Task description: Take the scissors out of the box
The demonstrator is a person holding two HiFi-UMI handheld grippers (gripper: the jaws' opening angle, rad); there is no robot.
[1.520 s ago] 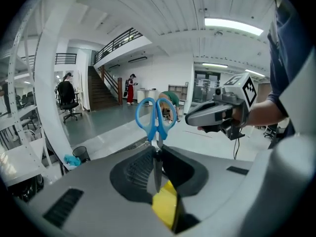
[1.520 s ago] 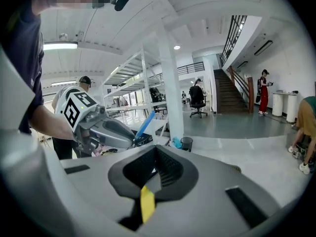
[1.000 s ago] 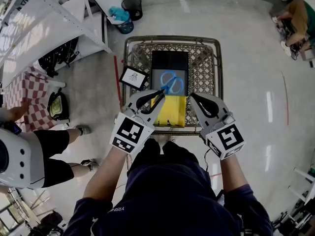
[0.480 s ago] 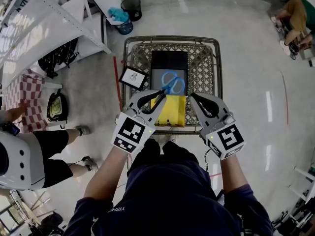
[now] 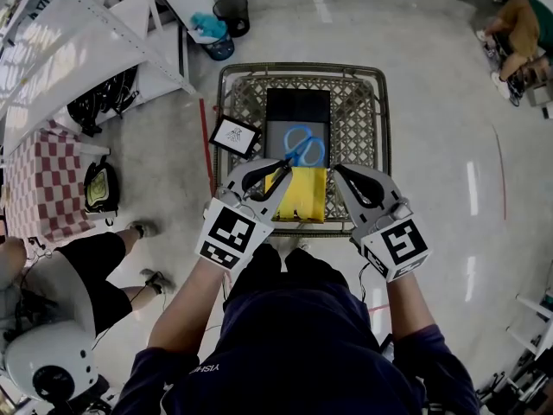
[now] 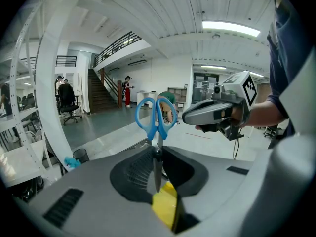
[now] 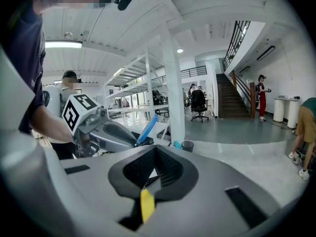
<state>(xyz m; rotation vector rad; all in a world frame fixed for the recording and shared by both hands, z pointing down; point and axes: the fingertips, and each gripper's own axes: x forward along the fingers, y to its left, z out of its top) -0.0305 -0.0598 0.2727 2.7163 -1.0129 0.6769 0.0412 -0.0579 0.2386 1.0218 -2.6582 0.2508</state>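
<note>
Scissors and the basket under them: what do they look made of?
Scissors: handles look like glossy blue plastic, moulded loops; blade, gripped in the left claw, looks like grey metal, thin and flat. Basket: open lattice with a grey tubular rim, likely metal wire, though woven plastic can't be ruled out.

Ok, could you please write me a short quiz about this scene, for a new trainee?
1. Which claw holds the scissors? A left, B right, C neither.
2. True or false: the scissors are gripped by their blue handles.
3. Fill in: the open box sits in a wire ____.

Key:
1. A, the left claw.
2. False: the claw is shut on the blades and the handles stick out free.
3. basket.
</note>
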